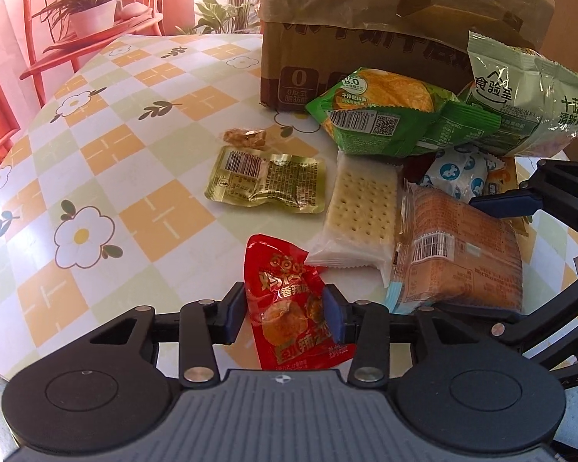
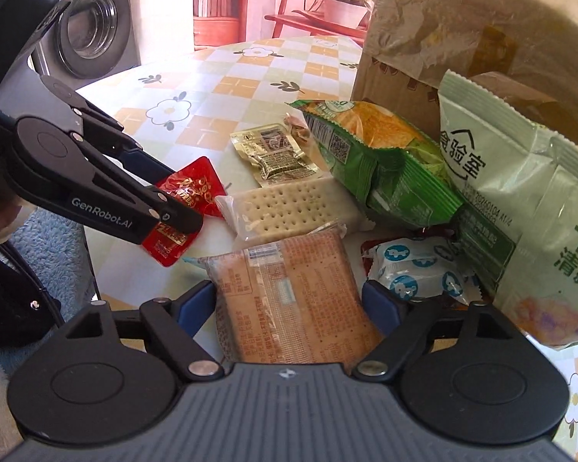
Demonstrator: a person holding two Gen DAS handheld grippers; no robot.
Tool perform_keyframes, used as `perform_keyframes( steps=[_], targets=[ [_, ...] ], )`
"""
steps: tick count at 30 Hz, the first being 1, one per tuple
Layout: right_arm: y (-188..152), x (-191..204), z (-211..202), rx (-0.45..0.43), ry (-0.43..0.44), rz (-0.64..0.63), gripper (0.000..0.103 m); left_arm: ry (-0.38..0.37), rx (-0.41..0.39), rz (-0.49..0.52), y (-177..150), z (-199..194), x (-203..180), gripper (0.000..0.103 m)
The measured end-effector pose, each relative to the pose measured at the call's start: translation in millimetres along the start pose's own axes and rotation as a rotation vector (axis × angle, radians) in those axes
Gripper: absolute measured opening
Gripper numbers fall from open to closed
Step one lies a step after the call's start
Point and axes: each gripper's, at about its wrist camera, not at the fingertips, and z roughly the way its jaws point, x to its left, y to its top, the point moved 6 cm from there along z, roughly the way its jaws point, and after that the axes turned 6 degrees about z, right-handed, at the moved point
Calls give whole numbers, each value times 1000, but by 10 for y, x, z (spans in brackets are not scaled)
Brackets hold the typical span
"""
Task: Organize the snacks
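Cardboard box [image 1: 366, 38] stands at the far side of the table [image 1: 135, 123], flap covered in plastic film; its inside can't be seen, so contents unknown; all snacks lie loose on the floral checked cloth in front of it. Count: one red sachet [image 1: 289, 300], one gold sachet [image 1: 267, 184], one small wrapped candy [image 1: 246, 137], one clear cracker pack [image 1: 360, 215], one orange-brown cracker pack [image 2: 289, 300], one green chip bag [image 1: 389, 111], one pale green rice-snack bag [image 1: 528, 96], one white-and-blue candy pack [image 2: 416, 269]. Left gripper [image 1: 285, 317] is clamped on the red sachet at the near table edge, pads pressing both its sides; right gripper [image 2: 289, 304] straddles the orange-brown pack, pads at its flanks, contact looks made but can't tell if it's squeezing.
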Motion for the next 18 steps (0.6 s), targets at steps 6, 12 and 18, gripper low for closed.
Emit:
perform_keyframes(
  steps=[6, 12, 18],
  targets=[
    [18, -61, 34, -10, 0, 45, 78, 13, -62, -55, 48, -103, 114, 30],
    [49, -73, 50, -22, -7, 86, 77, 37, -100, -75, 97, -206, 181, 22],
    [45, -68, -12, -33, 5, 119, 75, 58, -135, -75, 156, -315, 207, 11]
  ],
)
